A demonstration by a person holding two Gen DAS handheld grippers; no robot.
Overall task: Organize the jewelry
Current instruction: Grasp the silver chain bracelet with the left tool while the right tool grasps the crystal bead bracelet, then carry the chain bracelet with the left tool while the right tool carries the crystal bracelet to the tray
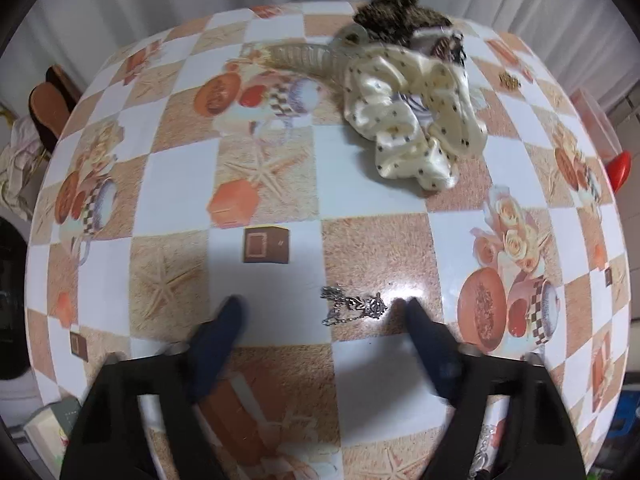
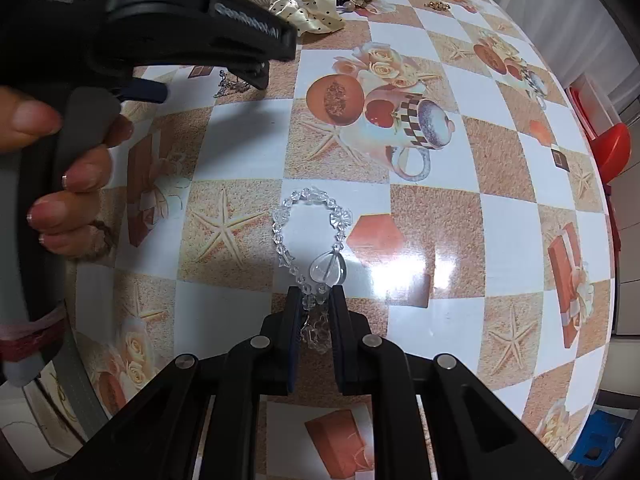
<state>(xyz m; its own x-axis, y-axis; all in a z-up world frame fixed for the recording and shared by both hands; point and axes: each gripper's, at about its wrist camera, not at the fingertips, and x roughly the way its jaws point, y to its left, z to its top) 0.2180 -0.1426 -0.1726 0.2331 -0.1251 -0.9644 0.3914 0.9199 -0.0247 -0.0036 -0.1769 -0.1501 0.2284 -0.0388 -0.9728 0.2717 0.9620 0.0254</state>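
A small silver chain (image 1: 352,306) lies on the patterned tablecloth, between the tips of my left gripper (image 1: 322,308), which is open just above it. The chain also shows in the right wrist view (image 2: 232,84) beside the left gripper (image 2: 208,88). My right gripper (image 2: 316,294) is shut on a clear crystal bead bracelet (image 2: 310,232), which hangs forward from the fingers over the table, its large clear bead near the tips.
A cream polka-dot scrunchie (image 1: 416,120), a clear comb (image 1: 304,54), a dark knitted piece (image 1: 400,16) and a small gold item (image 1: 509,80) lie at the table's far side. A red chair (image 2: 608,148) stands off the right edge.
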